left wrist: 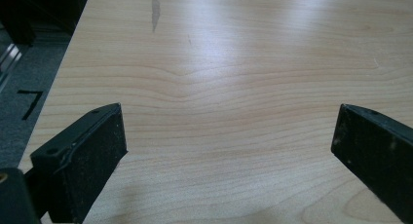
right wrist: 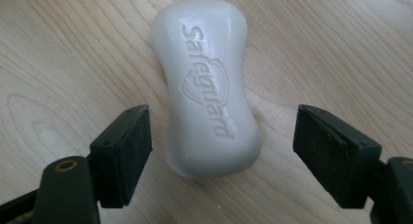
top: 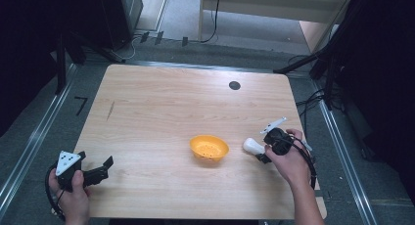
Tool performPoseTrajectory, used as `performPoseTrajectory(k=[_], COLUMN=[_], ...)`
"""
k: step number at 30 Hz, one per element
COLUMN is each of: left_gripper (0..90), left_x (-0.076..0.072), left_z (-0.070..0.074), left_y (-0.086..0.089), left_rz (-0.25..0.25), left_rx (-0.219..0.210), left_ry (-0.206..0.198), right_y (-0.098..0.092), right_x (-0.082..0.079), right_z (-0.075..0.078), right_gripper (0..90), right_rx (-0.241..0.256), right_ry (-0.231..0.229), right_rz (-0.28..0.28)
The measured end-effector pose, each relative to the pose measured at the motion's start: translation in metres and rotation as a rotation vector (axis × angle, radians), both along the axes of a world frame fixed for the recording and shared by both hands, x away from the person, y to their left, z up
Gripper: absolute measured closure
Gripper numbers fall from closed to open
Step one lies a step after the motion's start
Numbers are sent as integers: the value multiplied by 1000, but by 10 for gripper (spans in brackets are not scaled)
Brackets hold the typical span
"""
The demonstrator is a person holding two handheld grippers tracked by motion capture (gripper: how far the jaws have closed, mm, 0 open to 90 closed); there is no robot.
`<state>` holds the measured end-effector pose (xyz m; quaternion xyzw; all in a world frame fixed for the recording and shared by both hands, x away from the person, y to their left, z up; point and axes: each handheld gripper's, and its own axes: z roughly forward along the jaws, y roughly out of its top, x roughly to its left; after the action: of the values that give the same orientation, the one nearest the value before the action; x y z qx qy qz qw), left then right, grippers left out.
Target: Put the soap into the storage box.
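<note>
Resting on the table, near its middle, is the orange bowl, and the soap is lying flat just to its right. I am holding my right gripper over the soap's near end, jaws spread wide on either side, not touching it. I am keeping my left gripper wide open and holding nothing, at the table's near left corner.

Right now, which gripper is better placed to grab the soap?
The right gripper: its open jaws sit on either side of the soap. The left gripper is open over bare table, far off.
</note>
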<state>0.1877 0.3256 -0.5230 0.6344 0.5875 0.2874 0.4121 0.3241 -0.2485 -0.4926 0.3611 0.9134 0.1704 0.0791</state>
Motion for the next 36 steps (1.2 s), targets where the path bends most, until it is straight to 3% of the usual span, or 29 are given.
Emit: performPoseTrajectory(k=[27,36], left_gripper=[0,0], left_x=[0,0], left_z=[0,0], left_y=[0,0], left_rz=[0,1], left_rx=[-1,-2], left_ry=[0,0], right_y=[15,20], right_x=[17,21], right_z=[-5,-10], right_gripper=[264,339], right_rx=[-28,-27], right_ry=[64,92], right_rz=[14,34])
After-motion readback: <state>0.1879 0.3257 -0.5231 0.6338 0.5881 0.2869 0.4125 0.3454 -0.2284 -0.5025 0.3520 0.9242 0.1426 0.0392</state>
